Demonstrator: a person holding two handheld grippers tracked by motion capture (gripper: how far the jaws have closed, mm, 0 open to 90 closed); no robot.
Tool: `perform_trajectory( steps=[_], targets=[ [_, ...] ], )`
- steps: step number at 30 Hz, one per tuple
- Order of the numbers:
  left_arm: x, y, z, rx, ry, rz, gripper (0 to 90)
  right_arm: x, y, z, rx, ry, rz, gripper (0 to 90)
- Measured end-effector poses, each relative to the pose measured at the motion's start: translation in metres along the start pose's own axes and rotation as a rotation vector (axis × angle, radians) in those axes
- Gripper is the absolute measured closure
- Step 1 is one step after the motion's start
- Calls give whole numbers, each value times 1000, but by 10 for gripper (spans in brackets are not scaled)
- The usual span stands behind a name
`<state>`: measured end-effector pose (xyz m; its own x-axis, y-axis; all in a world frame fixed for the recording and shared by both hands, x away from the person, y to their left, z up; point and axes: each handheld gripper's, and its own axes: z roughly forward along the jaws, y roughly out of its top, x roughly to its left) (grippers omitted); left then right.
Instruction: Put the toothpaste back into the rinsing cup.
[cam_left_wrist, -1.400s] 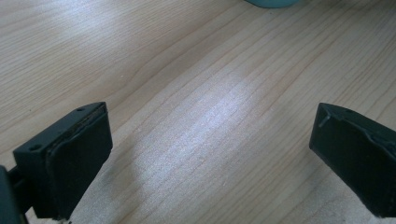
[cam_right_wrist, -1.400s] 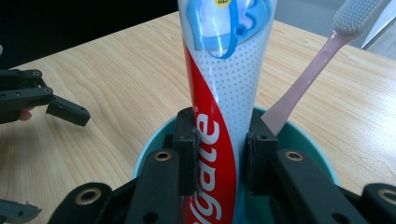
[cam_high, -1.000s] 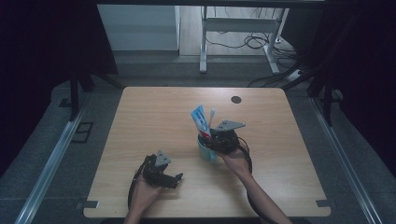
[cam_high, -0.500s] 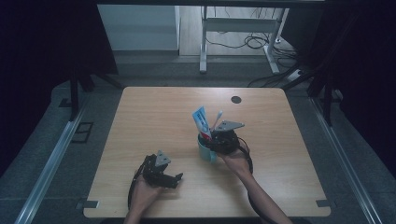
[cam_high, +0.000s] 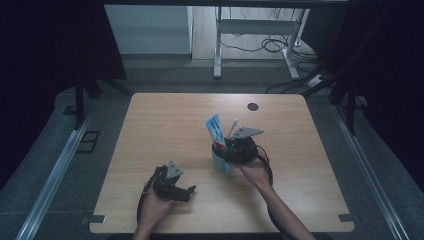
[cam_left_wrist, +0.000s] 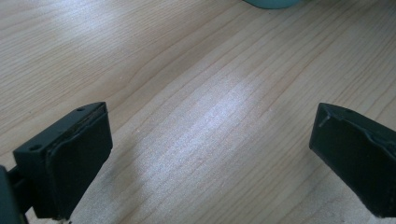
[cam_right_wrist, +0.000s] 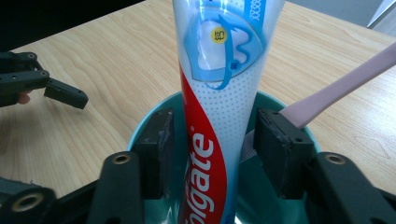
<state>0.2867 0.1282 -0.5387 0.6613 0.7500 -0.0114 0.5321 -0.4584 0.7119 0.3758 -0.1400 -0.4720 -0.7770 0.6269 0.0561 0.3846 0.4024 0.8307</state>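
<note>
In the high view the right gripper sits just right of the frame's centre, its nose down in the mouth of a teal cup that stands on the wooden worktop. A toothpaste tube rises from the cup, leaning toward the upper left, and a pale toothbrush leans out beside it toward the upper right.

The right gripper view looks straight into that cup. The toothpaste tube — white, red and blue — stands upright in the middle of the frame, its lower end inside the cup. The right gripper has its fingers lowered inside the rim, one on each side of the tube. They have just been opening: a narrow gap shows between each pad and the tube, so the tube stands between them unpressed. The pink handle of the toothbrush runs from the cup toward the upper right edge of the frame.

The left gripper lies low on the worktop in the lower left of the high view, held in the person's left hand, well apart from the cup. In the left gripper view its fingers stand wide apart over bare wood, with nothing between them — a sliver of the cup shows at the top edge.
</note>
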Motion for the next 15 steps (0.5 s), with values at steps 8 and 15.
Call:
perform_trajectory(
  steps=[8, 15],
  targets=[
    [0, 0, 0, 3, 1, 5, 0, 2, 5, -4, 17, 0, -28, 363],
    [0, 0, 0, 0, -1, -2, 0, 3, 9, -8, 22, -3, -39, 293]
  ],
)
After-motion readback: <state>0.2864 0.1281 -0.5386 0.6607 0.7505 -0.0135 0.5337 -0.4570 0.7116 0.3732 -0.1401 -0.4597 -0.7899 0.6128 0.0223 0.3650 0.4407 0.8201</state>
